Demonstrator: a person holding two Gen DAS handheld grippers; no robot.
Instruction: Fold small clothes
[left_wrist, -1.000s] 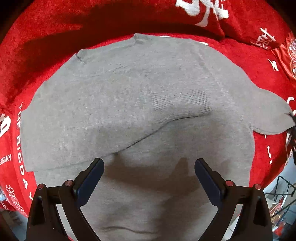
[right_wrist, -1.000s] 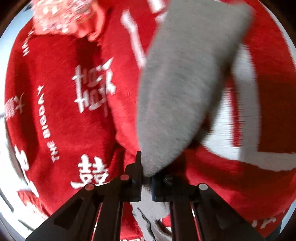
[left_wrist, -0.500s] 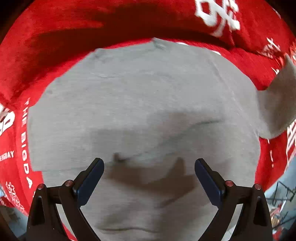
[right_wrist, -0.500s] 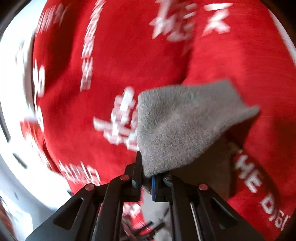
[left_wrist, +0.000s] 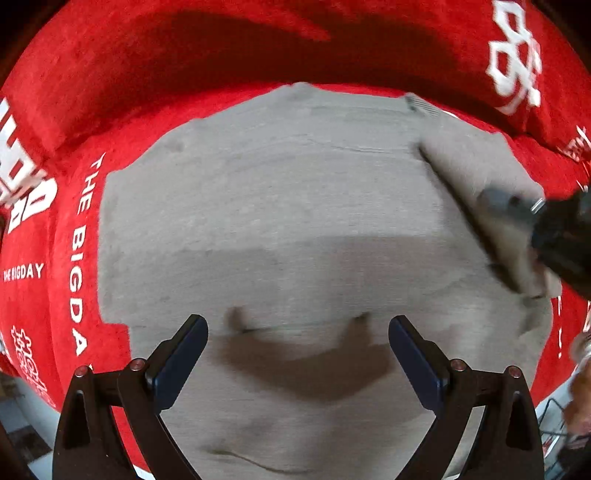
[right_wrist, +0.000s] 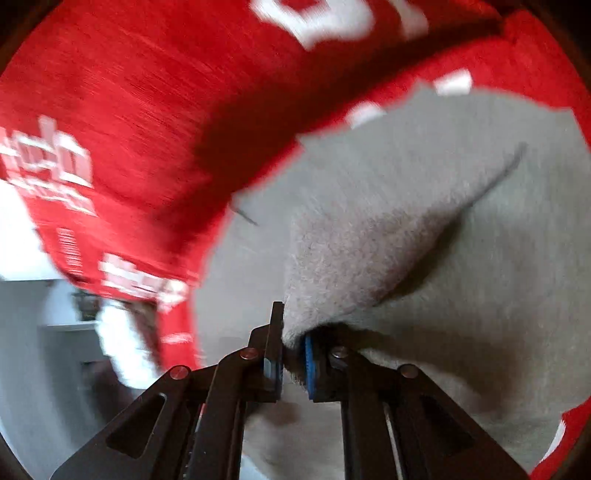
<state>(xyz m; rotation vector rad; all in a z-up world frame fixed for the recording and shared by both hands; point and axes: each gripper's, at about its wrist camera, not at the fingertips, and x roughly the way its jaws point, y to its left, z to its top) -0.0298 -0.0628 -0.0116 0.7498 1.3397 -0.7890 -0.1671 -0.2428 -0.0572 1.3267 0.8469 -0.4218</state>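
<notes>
Grey sweater (left_wrist: 280, 206), sleeve (right_wrist: 362, 236) in right tongs (right_wrist: 293, 363)

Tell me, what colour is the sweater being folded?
Plain grey, the sweater lies on a red blanket with white lettering; the left wrist view shows it best.

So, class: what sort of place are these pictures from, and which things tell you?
Probably a home room, perhaps a bedroom: a grey knitted sweater lies spread on a plush red blanket printed with white lettering, and pale walls with a shelf show past its edge.

Left gripper (left_wrist: 297, 350) agape, right gripper (right_wrist: 291, 354) parting
</notes>
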